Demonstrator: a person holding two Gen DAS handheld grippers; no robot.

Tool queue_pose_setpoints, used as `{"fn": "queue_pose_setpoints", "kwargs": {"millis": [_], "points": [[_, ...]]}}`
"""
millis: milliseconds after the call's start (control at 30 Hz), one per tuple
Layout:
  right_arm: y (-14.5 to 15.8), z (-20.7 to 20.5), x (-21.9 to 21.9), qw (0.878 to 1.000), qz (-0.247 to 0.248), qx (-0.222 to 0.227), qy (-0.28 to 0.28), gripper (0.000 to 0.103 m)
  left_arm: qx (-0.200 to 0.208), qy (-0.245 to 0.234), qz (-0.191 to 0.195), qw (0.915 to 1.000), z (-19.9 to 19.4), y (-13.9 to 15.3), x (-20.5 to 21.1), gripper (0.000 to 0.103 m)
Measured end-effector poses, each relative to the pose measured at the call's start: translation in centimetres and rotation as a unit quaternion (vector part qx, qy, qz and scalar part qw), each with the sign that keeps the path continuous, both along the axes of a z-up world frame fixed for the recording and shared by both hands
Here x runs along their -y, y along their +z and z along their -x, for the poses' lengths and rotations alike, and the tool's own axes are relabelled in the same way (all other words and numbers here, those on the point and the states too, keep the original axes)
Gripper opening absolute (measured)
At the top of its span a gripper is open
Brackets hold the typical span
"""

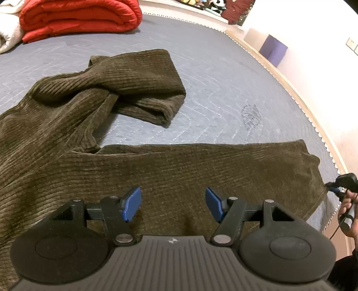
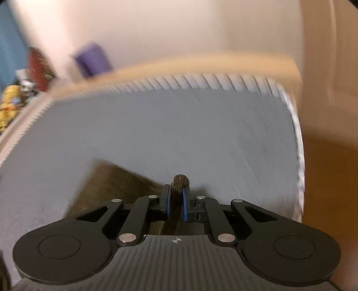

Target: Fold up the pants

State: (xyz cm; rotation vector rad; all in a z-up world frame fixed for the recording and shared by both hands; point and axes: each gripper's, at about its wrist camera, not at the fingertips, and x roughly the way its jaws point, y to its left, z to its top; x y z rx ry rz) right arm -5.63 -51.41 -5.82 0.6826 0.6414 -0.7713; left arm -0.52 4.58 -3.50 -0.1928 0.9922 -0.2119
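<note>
Corduroy pants [image 1: 156,170], soft and limp, lie spread on the bed [image 1: 223,78], one leg crumpled. Right gripper [image 2: 176,197] pinches a hem corner; left gripper [image 1: 173,202] hovers wide open, empty. Best gripped at hems or waistband.

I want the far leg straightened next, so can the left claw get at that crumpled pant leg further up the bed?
Probably yes. The left claw is open and empty above the near leg, and only bare mattress separates it from the crumpled leg.

One pants [image 1: 156,170], two claws [image 1: 173,204] [image 2: 176,201], one red quilt [image 1: 80,18], one purple box [image 1: 274,50].
</note>
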Motion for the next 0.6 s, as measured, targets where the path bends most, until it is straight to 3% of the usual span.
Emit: {"fn": "queue_pose_setpoints", "kwargs": {"millis": [67, 300, 400, 467, 533, 600], "points": [[-1.1, 0.7, 0.9, 1.000, -0.009, -0.012, -0.011, 0.011, 0.000, 0.000, 0.000, 1.0000, 0.0, 0.0, 0.1, 0.069], [-0.4, 1.2, 1.5, 1.000, 0.001, 0.005, -0.003, 0.010, 0.011, -0.008, 0.024, 0.9996, 0.1, 1.2, -2.7, 0.069], [0.7, 1.1, 1.9, 0.999, 0.022, 0.021, -0.013, 0.000, 0.021, -0.062, 0.028, 0.9974, 1.0, 2.0, -4.8, 0.069], [1.6, 1.1, 2.1, 0.997, 0.064, 0.031, -0.025, 0.000, 0.038, -0.113, 0.016, 0.9927, 2.7, 2.6, -5.9, 0.067], [1.9, 0.5, 1.9, 0.996, 0.075, 0.036, -0.010, 0.000, 0.049, -0.158, -0.002, 0.9862, 4.9, 2.6, -7.1, 0.064], [2.3, 0.4, 0.9, 0.996, 0.074, 0.045, 0.012, 0.004, 0.050, -0.190, -0.019, 0.9803, 6.9, 2.2, -7.8, 0.054]]}}
